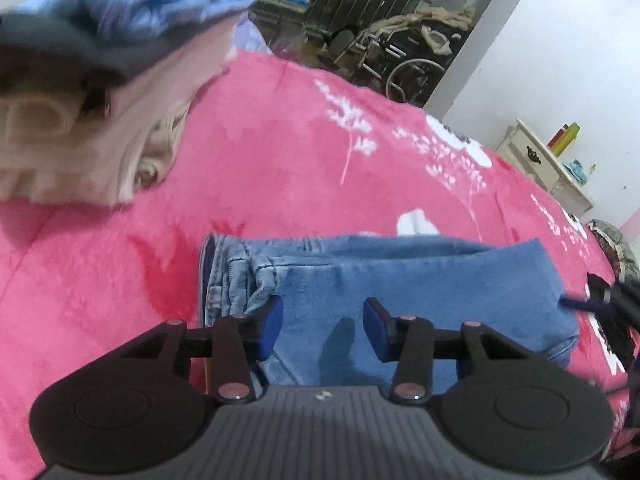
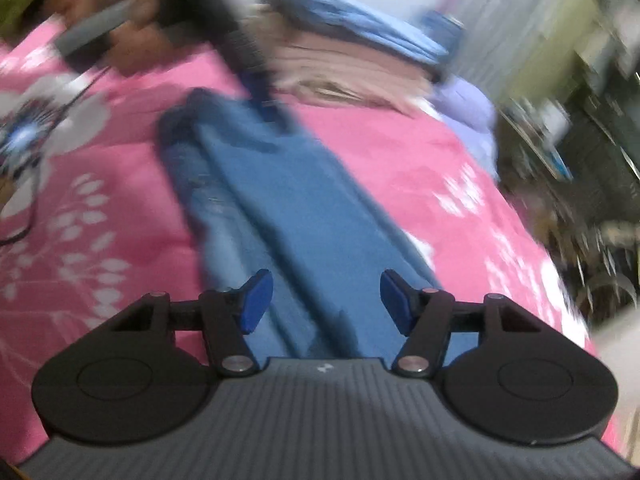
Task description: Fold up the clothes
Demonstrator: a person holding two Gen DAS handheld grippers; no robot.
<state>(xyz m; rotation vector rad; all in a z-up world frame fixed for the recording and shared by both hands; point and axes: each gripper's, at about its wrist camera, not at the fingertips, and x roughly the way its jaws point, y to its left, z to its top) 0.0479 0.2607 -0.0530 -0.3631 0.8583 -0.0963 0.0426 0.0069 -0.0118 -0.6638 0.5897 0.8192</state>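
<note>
Pink floral bedding (image 1: 280, 152) carries blue jeans (image 1: 400, 280) folded into a long strip, near a stack of folded clothes (image 2: 352, 60). Left gripper (image 1: 323, 328) and right gripper (image 2: 326, 300) hover over the denim, fingers apart and empty. Denim looks heavy, fairly stiff yet pliable; a thick hem or waistband edge seems the surest hold.

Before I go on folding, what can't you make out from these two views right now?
- Jeans: near edge hidden behind the left gripper body, left wrist view.
- Clothes pile: blurred and cut off by the frame's left edge, so the number of garments is unclear.
- Right wrist view: motion blur smears the jeans' folds, the pile and the room behind.
- Right gripper: jaws open; whether they touch the jeans is unclear.
</note>
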